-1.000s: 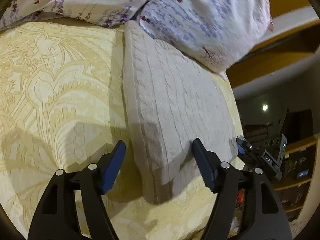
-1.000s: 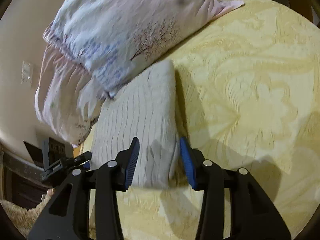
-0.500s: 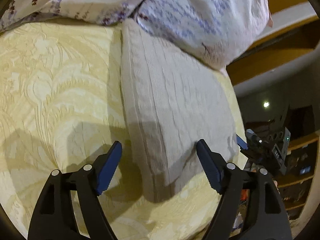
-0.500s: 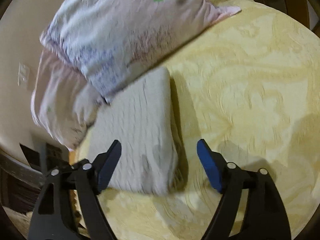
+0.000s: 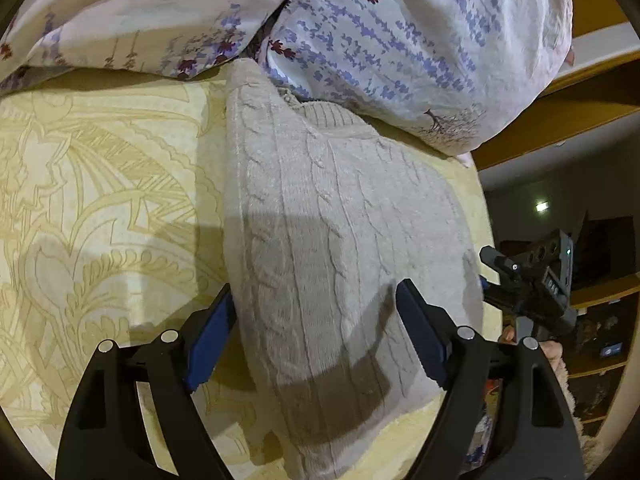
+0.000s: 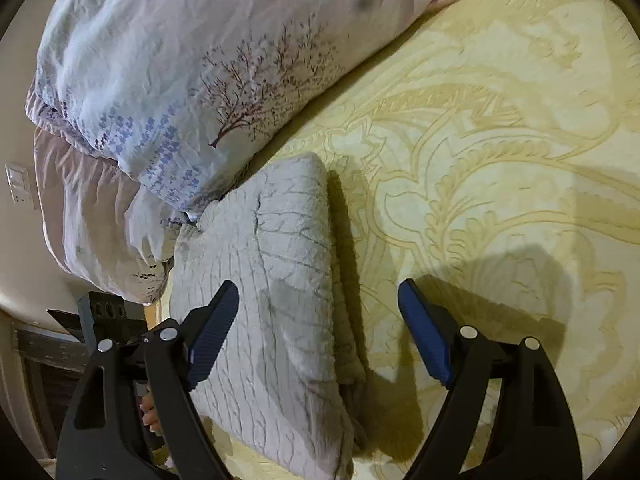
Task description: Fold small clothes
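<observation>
A folded beige cable-knit sweater (image 5: 332, 240) lies on the yellow patterned bedspread (image 5: 100, 184), its far end against a floral pillow (image 5: 392, 36). My left gripper (image 5: 316, 328) is open, its blue pads just above the sweater's near end, holding nothing. In the right wrist view the sweater (image 6: 276, 280) lies left of centre. My right gripper (image 6: 318, 334) is open and empty over the sweater's right edge. The right gripper also shows at the right of the left wrist view (image 5: 532, 284).
The floral pillow (image 6: 192, 68) fills the far side of the bed. The bedspread (image 6: 500, 152) stretches to the right of the sweater. The bed edge and dark wooden shelves (image 5: 600, 320) lie beyond the sweater on one side.
My right gripper has opened from nearly shut on the sweater's edge to wide open and let it go. My left gripper stayed open and moved slightly closer over the sweater.
</observation>
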Demonstrator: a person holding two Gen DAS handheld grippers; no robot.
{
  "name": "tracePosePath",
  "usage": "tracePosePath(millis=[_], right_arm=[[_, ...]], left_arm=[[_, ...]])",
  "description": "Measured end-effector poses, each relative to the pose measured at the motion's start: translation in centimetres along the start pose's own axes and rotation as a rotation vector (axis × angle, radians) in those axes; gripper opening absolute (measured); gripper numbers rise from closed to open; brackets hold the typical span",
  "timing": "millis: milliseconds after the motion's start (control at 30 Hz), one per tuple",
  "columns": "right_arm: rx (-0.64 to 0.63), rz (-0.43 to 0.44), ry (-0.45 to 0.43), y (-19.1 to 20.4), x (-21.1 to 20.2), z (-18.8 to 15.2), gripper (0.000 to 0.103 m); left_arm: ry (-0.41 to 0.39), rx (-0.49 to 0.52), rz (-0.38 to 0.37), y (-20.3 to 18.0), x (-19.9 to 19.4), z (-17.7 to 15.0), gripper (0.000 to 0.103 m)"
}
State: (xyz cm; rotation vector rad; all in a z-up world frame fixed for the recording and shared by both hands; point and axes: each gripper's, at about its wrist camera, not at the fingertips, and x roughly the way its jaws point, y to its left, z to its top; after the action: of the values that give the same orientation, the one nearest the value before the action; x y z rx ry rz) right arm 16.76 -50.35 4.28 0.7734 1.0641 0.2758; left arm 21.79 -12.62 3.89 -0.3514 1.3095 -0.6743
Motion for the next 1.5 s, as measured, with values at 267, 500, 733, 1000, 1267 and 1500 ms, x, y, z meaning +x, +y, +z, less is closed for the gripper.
tracePosePath(millis=[267,500,733,1000,1267,1500], right_arm=[[-0.014,0.078,0.046,0.7,1.7,-0.1,0.074],[-0.039,0.147,0.087,1.9,3.3,-0.9,0.064],[-0.006,0.192,0.093,1.7,3.7,-1.6,0.038],[-0.013,0.249,0.049,3.6,2.7,-2.0,0.031],[-0.13,0.295,0.042,9.0,3.0,-3.4,0.03],[-0.259,0.228,0.081,13.9,7.7,-6.1,0.03]], left_arm=[[-0.001,-0.008,0.002,-0.3,0.8,0.9,0.085],[-0.025,-0.099,-0.084,0.9,0.8,1.7,0.082],[-0.058,-0.161,-0.149,2.0,0.4,1.6,0.053],[-0.076,-0.157,-0.207,2.2,-1.3,1.3,0.041],[-0.153,-0.159,-0.246,4.5,-7.4,-0.2,0.04],[-0.176,-0.173,-0.105,9.3,-11.0,-1.4,0.04]])
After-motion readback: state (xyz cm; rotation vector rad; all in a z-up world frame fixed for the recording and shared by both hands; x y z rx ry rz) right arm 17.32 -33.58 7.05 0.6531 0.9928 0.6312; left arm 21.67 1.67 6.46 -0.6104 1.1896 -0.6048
